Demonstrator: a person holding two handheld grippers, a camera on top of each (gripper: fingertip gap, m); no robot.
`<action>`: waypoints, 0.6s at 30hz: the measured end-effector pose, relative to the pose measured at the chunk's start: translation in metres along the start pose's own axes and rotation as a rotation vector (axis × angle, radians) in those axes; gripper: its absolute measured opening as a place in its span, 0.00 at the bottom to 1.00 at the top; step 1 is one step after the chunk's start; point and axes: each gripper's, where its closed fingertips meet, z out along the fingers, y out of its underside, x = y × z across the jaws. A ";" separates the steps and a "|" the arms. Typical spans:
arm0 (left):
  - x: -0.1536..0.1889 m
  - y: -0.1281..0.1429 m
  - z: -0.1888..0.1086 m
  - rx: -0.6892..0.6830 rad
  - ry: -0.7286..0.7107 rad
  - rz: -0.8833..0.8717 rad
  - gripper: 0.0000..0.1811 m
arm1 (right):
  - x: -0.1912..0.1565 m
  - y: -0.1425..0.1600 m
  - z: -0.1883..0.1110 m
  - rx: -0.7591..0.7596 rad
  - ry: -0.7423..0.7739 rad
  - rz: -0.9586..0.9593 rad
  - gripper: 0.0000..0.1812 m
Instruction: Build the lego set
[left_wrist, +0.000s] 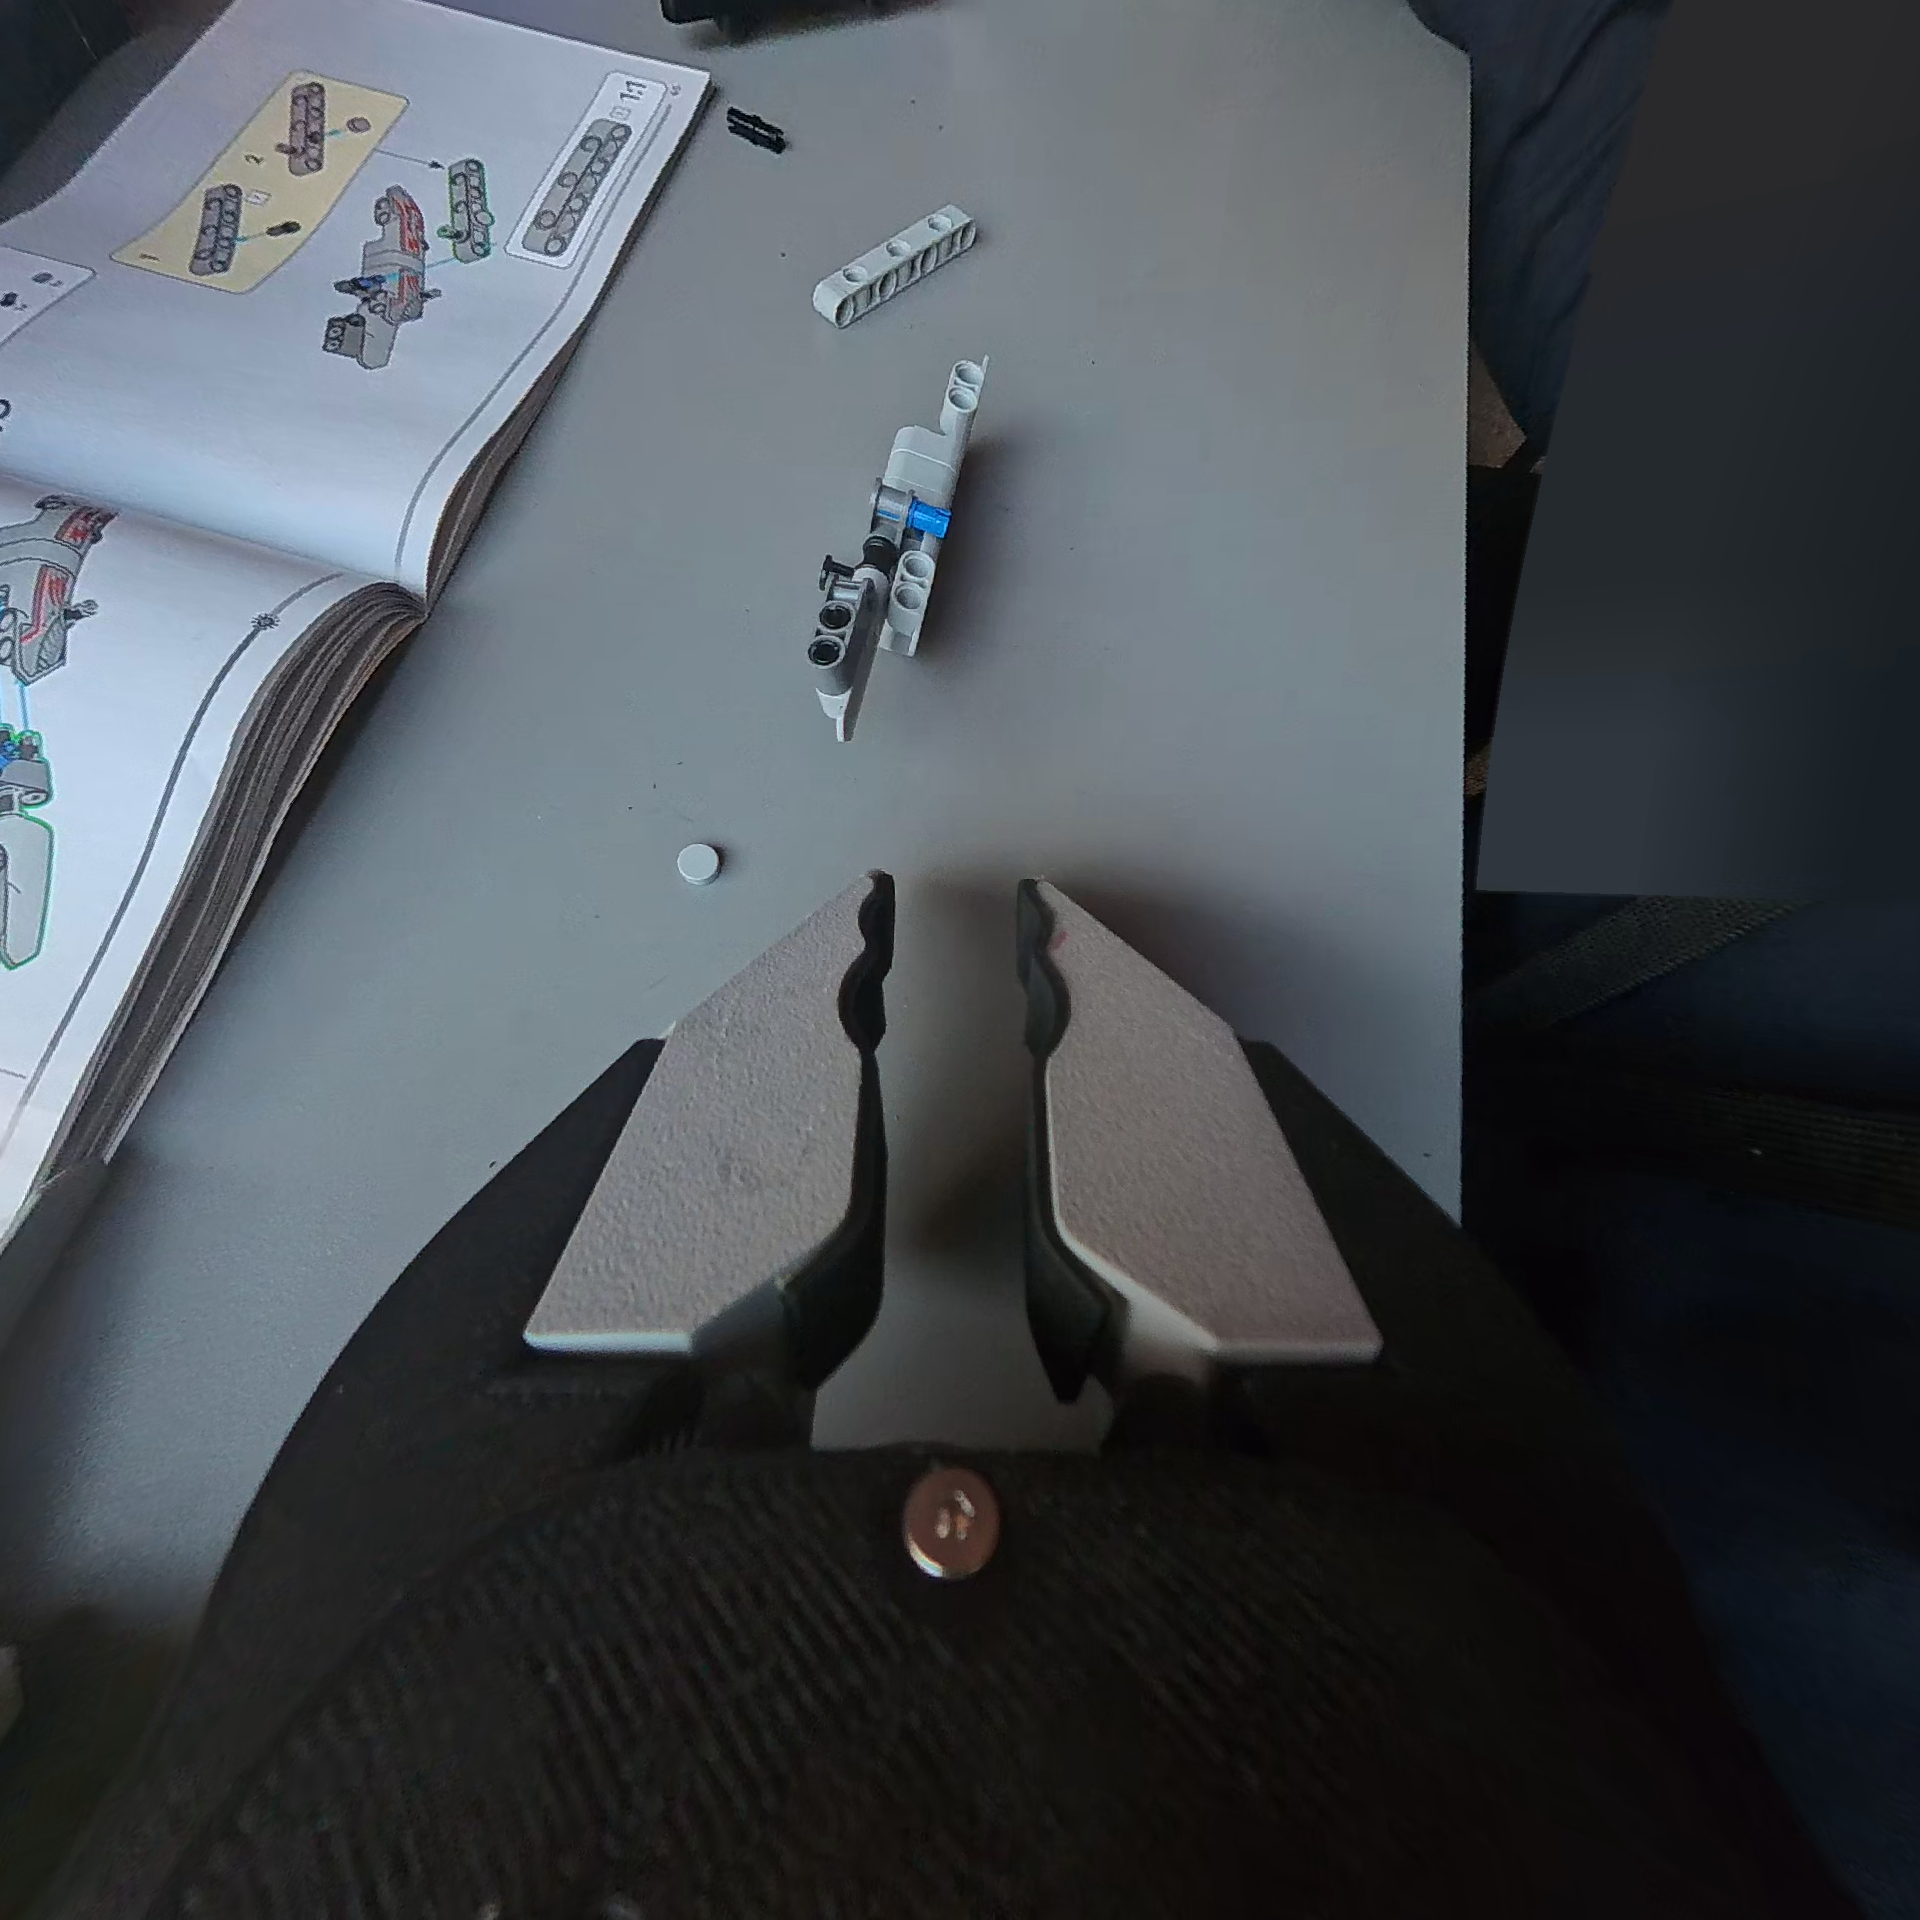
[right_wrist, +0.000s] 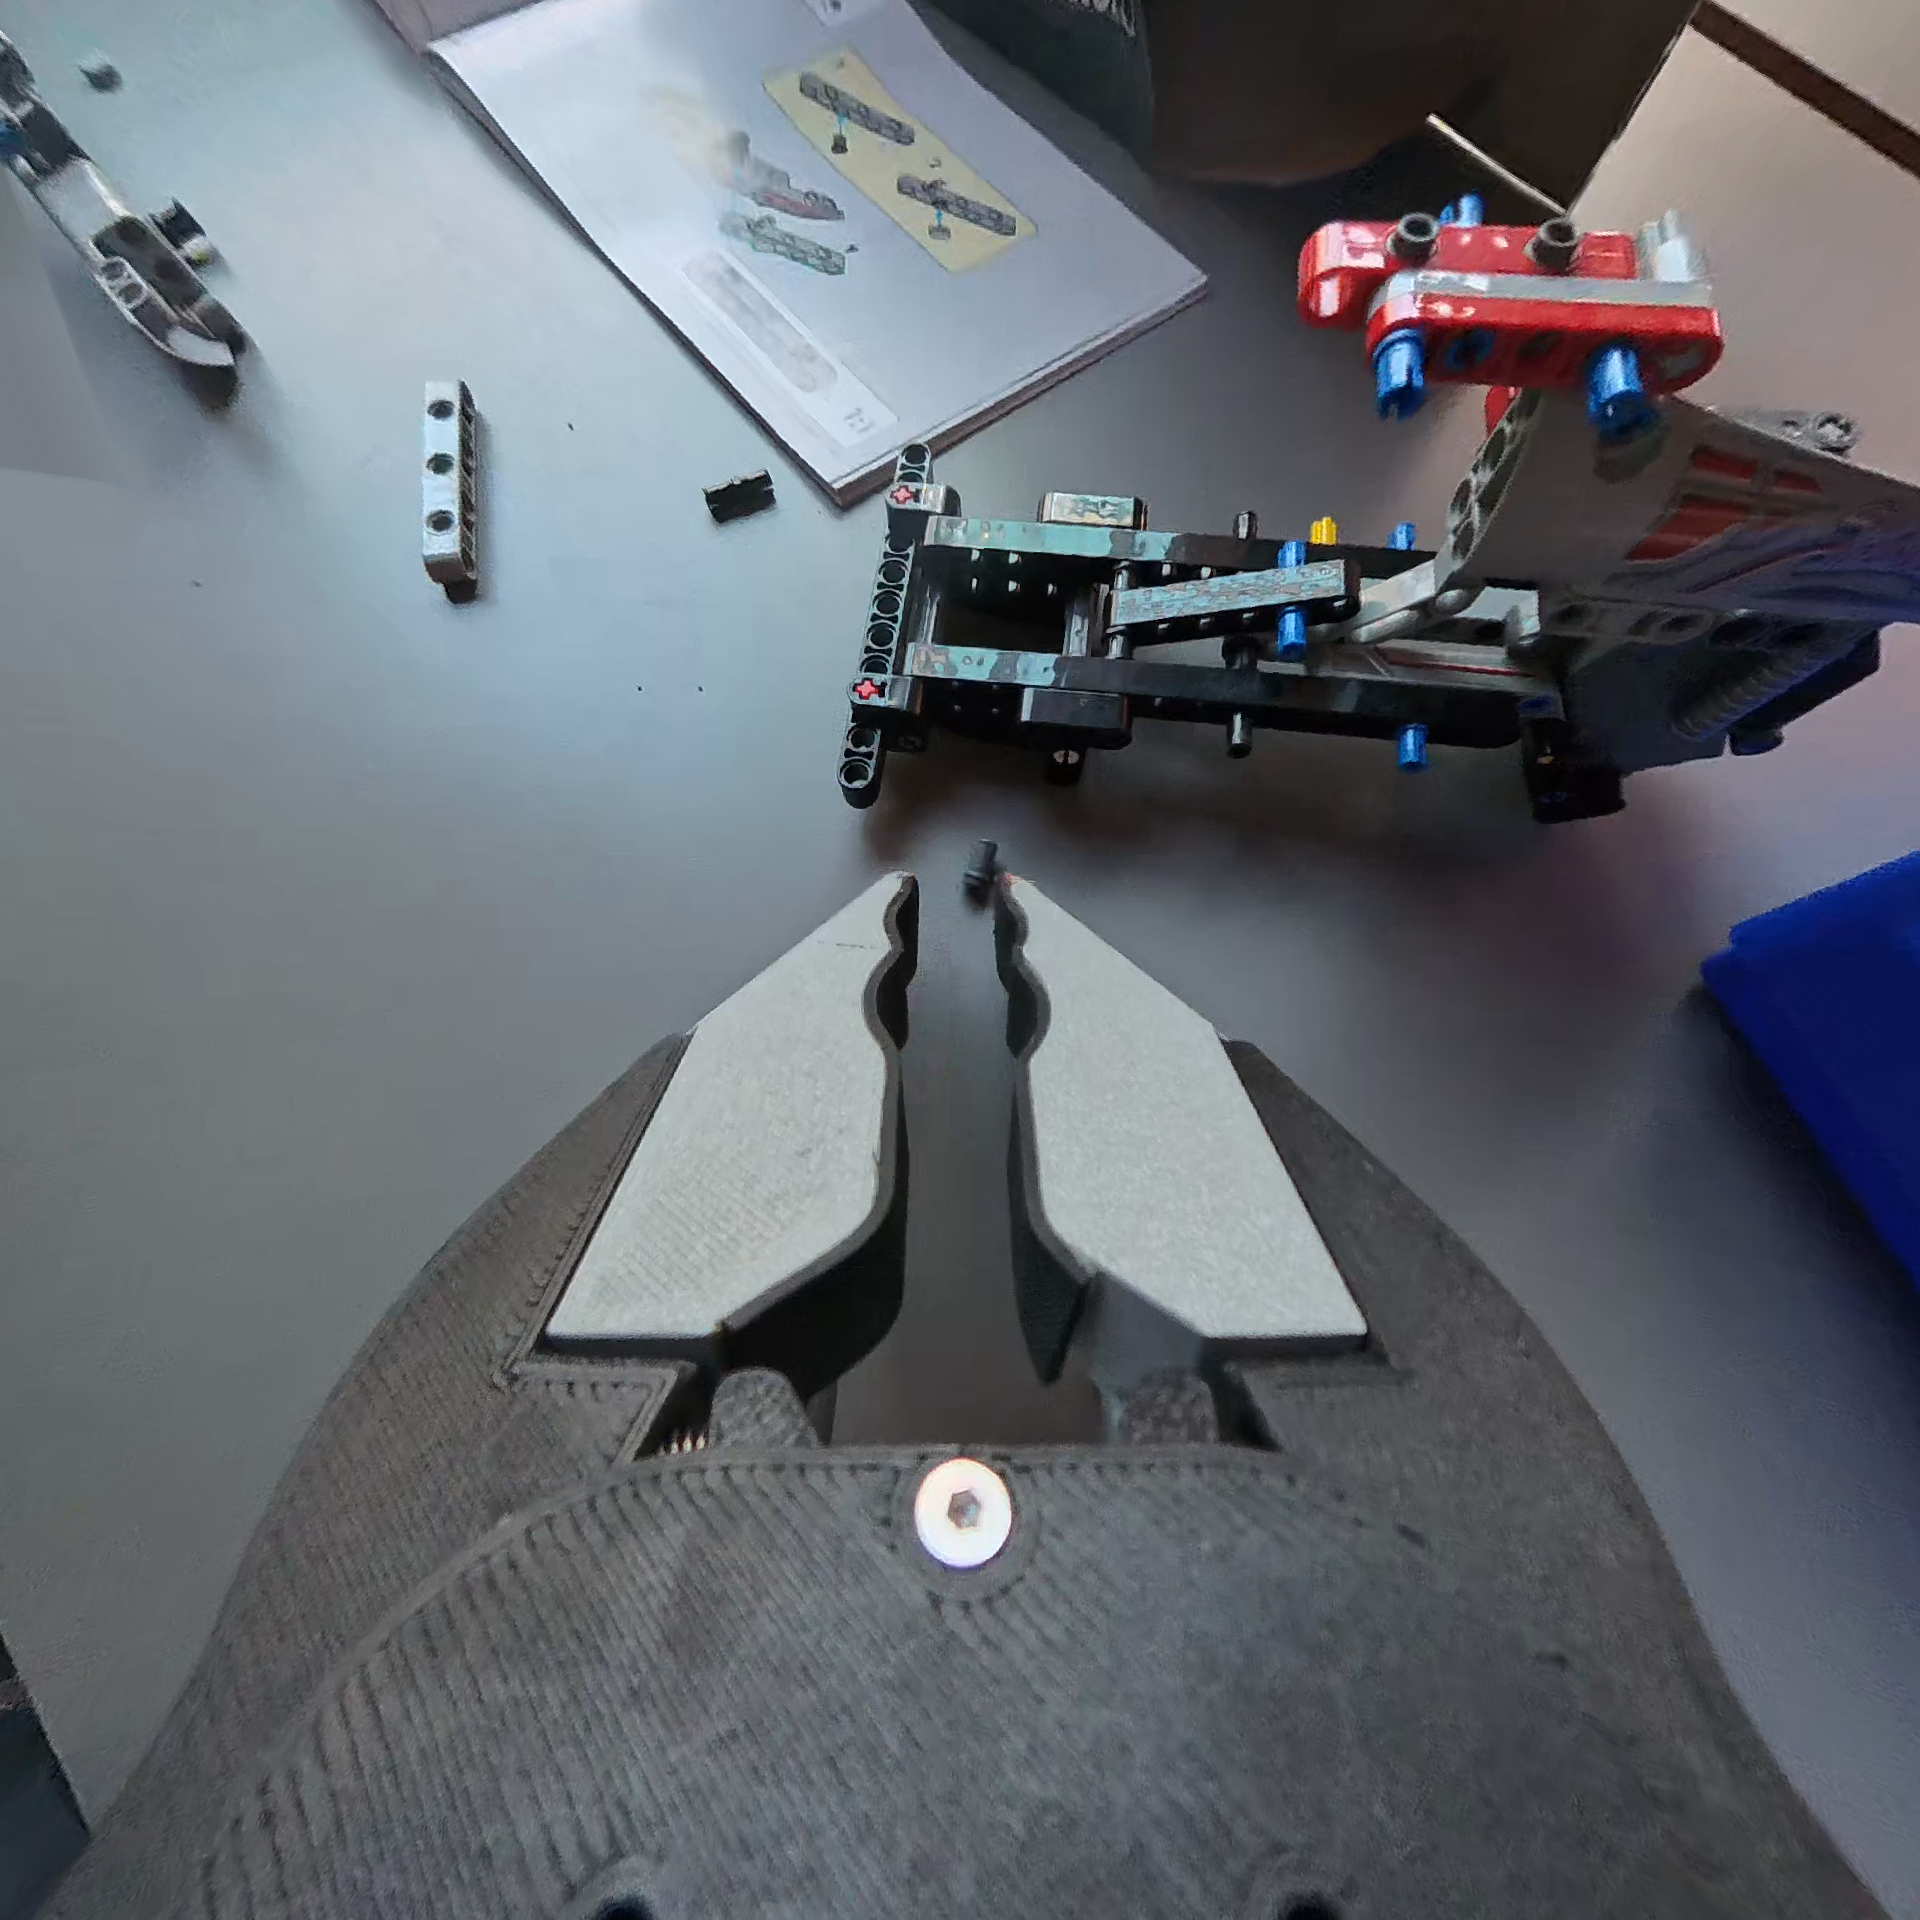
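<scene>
Grey table (left_wrist: 1195, 727) carries everything: an open instruction booklet (left_wrist: 260, 416) far left of the left gripper (left_wrist: 954, 883), whose fingers stand apart with nothing between them. Ahead of it lie a small grey sub-assembly (left_wrist: 899, 540) with a blue pin, a light-grey holed beam (left_wrist: 894, 265), and a round grey tile (left_wrist: 700, 862) just beside its left finger. Right gripper (right_wrist: 956, 883) is parted too; a tiny black pin (right_wrist: 980, 868) sits at its right fingertip. Beyond lies the large black, red and grey model (right_wrist: 1351, 623); a blue bin (right_wrist: 1839, 1039) sits right.
</scene>
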 end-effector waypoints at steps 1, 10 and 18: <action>0.000 0.000 0.000 -0.001 0.001 0.000 0.11 | 0.000 0.000 0.000 -0.001 -0.002 -0.001 0.06; 0.000 0.000 0.000 -0.002 0.001 0.000 0.11 | 0.001 -0.007 -0.005 0.042 0.017 -0.007 0.07; 0.000 0.000 0.000 -0.003 -0.001 -0.001 0.11 | -0.031 -0.055 -0.005 0.183 0.023 -0.134 0.06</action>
